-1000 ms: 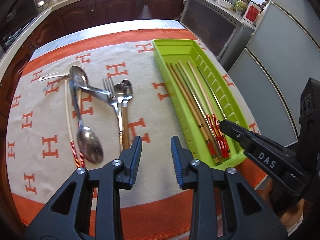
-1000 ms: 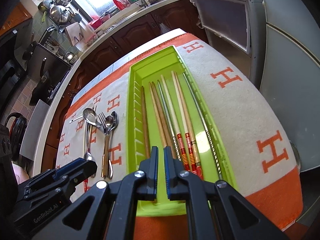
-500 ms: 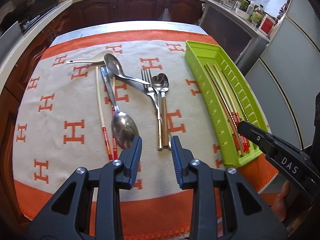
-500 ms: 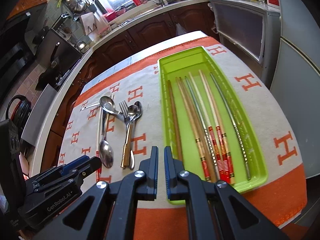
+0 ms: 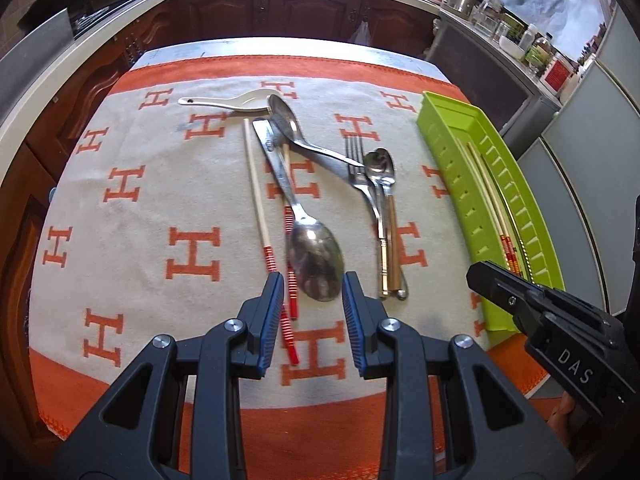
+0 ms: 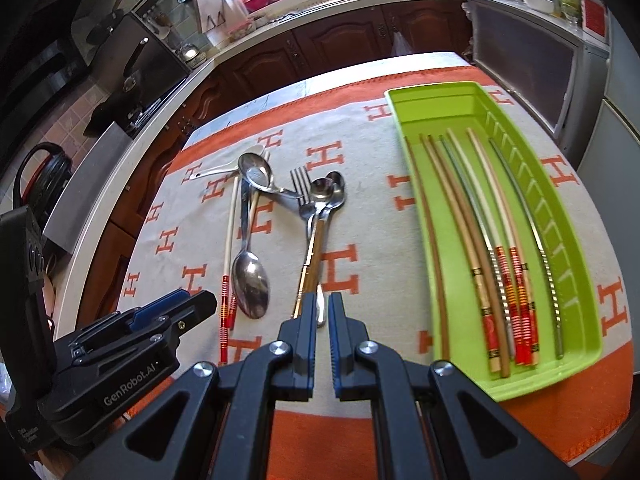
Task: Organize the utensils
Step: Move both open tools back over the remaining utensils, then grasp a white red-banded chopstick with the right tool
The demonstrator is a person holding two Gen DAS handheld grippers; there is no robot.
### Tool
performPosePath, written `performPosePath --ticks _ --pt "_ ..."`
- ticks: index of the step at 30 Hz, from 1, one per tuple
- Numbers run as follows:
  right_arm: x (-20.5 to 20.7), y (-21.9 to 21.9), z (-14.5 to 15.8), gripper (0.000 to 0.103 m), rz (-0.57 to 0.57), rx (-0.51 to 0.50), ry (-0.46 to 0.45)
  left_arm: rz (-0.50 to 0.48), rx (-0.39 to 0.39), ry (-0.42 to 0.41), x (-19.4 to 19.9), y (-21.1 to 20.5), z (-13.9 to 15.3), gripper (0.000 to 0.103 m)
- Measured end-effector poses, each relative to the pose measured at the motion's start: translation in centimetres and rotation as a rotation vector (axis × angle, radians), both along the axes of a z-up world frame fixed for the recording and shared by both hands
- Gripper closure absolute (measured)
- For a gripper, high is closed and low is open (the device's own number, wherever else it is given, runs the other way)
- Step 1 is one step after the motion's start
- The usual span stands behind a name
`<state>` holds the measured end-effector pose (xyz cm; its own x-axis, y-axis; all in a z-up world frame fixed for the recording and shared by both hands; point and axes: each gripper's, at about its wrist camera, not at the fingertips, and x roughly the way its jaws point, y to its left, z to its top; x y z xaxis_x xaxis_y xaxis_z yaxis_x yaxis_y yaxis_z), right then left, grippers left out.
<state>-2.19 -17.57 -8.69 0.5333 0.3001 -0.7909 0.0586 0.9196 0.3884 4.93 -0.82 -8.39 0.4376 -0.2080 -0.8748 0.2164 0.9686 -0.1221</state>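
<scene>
Loose cutlery lies on the H-patterned cloth (image 5: 140,220): a large steel spoon (image 5: 316,256), two red-banded chopsticks (image 5: 256,200) partly under it, a second spoon (image 5: 286,118), a fork (image 5: 354,152), small spoons (image 5: 382,166) and a white ceramic spoon (image 5: 228,101). My left gripper (image 5: 313,292) is open and empty, with the large spoon's bowl just beyond its tips. My right gripper (image 6: 322,308) is shut and holds nothing, hovering over the handle ends of the fork (image 6: 300,184) and a wood-handled spoon (image 6: 316,248). The green tray (image 6: 432,92) holds several chopsticks (image 6: 480,240).
Dark wooden kitchen cabinets (image 5: 304,8) and a cluttered counter (image 6: 280,4) ring the table's far side. Grey cabinet doors (image 5: 580,152) stand close to the right of the tray. The cloth's orange border (image 5: 320,420) marks the near table edge.
Both views have swung left, away from the tray and toward the loose cutlery. The left gripper now sits at the large spoon's bowl. Neither gripper's jaws have changed.
</scene>
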Motion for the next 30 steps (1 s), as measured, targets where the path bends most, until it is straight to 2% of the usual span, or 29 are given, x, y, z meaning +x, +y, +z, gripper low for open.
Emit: performPosePath --ticks 14,22,30 --pt "4.6 5.0 -0.4 0.097 0.126 0.000 0.024 0.176 -0.039 0.039 3.4 7.8 -2.4 0.076" --pt "7.7 9.5 -1.4 0.097 0.236 -0.011 0.046 0.212 -0.053 0.059 4.5 9.6 -3.5 0.076" --pt "10.1 11.9 -3.3 0.097 0.278 -0.048 0.093 0.228 -0.058 0.062 5.1 10.4 -4.0 0.076"
